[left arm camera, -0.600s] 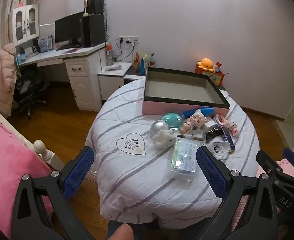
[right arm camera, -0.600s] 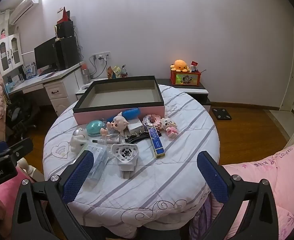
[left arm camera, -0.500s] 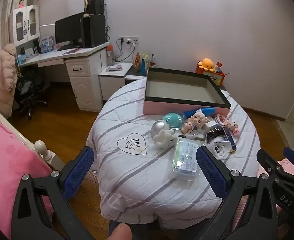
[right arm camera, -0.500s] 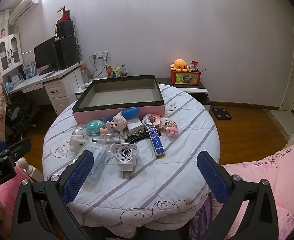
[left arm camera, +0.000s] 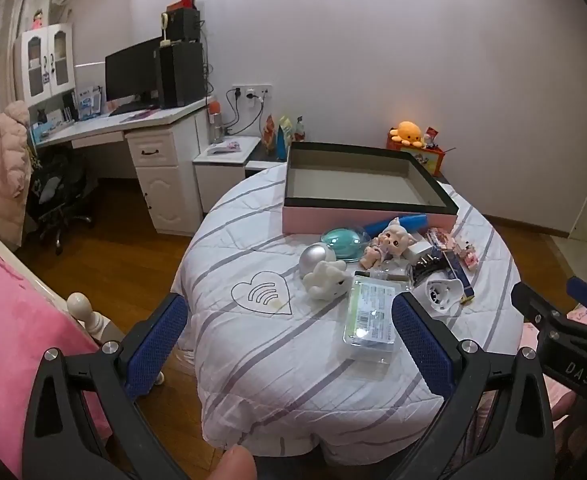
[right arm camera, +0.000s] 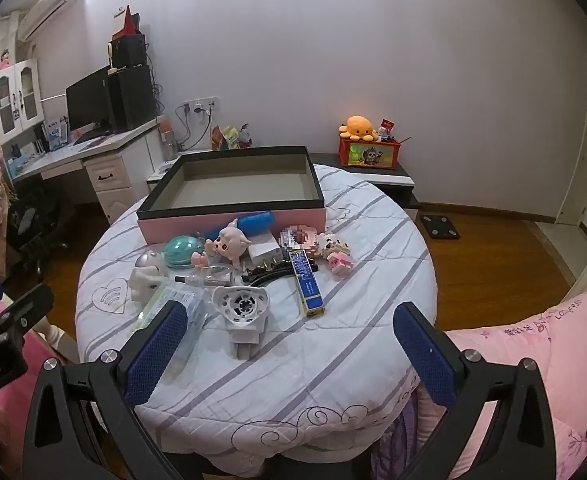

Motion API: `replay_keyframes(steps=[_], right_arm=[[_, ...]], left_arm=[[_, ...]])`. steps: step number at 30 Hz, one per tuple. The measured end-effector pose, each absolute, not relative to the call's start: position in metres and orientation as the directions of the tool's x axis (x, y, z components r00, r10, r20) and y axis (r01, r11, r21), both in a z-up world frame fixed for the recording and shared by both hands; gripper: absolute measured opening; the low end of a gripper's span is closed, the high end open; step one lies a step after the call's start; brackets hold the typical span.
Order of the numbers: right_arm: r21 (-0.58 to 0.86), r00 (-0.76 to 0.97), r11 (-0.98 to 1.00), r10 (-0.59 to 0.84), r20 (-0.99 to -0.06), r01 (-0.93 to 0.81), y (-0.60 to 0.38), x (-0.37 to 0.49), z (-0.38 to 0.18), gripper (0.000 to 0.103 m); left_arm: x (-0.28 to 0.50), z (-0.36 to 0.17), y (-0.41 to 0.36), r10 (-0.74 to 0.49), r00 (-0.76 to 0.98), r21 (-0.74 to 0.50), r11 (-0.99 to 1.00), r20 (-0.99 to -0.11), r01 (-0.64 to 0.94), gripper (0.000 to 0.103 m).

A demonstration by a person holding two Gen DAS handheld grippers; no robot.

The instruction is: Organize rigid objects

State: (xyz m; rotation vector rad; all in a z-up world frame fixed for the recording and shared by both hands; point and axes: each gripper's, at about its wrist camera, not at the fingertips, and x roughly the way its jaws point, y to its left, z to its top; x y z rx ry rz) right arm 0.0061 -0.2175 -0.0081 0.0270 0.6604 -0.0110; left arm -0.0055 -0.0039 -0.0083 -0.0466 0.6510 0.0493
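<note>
Being held wide open and empty, both grippers, left gripper [left arm camera: 289, 344] and right gripper [right arm camera: 289, 344], are being kept back from the bench [right arm camera: 333, 360]; the toys [right arm camera: 229, 244] are lying ahead, before the box [right arm camera: 233, 216].

In the right wrist view an open box [right arm camera: 229, 188] sits at the far side of the round desk [right arm camera: 333, 352], centre frame. Before it lies a row of small items: a doll [right arm camera: 229, 245] mid-row, a long carton [right arm camera: 306, 283] right of it, a fan-like part [right arm camera: 242, 307] nearest the lower edge.
</note>
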Motion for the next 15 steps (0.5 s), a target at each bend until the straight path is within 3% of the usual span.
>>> replay_keyframes(steps=[15], right_arm=[[0.025, 0.827, 1.000, 0.009, -0.562, 0.006, -0.213, -0.002, 0.013, 0.103]], left_arm=[[-0.012, 0.014, -0.013, 0.019, 0.835, -0.024, 0.999, -0.549, -0.039, 0.103]])
